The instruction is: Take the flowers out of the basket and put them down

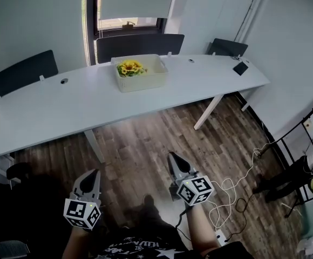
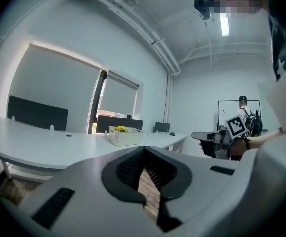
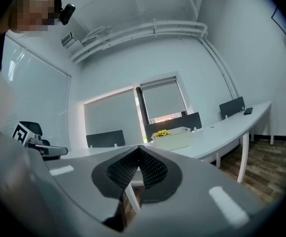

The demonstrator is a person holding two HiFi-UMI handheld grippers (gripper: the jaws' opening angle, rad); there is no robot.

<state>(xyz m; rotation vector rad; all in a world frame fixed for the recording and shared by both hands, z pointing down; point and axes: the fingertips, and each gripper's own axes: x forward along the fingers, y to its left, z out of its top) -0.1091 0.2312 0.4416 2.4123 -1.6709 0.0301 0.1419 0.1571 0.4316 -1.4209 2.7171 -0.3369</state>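
Observation:
Yellow flowers (image 1: 130,67) lie in a white basket (image 1: 145,80) on the long white table (image 1: 65,101), far ahead of me. Both grippers hang low over the wooden floor, well short of the table. My left gripper (image 1: 95,173) is at the lower left and my right gripper (image 1: 172,157) at the lower centre; each has its jaws together with nothing between them. The left gripper view shows the basket (image 2: 125,137) and flowers (image 2: 120,129) small in the distance beyond the shut left gripper (image 2: 144,148). The right gripper view shows the basket (image 3: 172,137) and flowers (image 3: 162,132) past the shut right gripper (image 3: 138,147).
Dark chairs (image 1: 139,45) stand behind the table, against the wall and window. A small black object (image 1: 240,68) lies near the table's right end. White cables (image 1: 232,190) trail on the floor at right. A person (image 1: 302,174) stands at the right edge.

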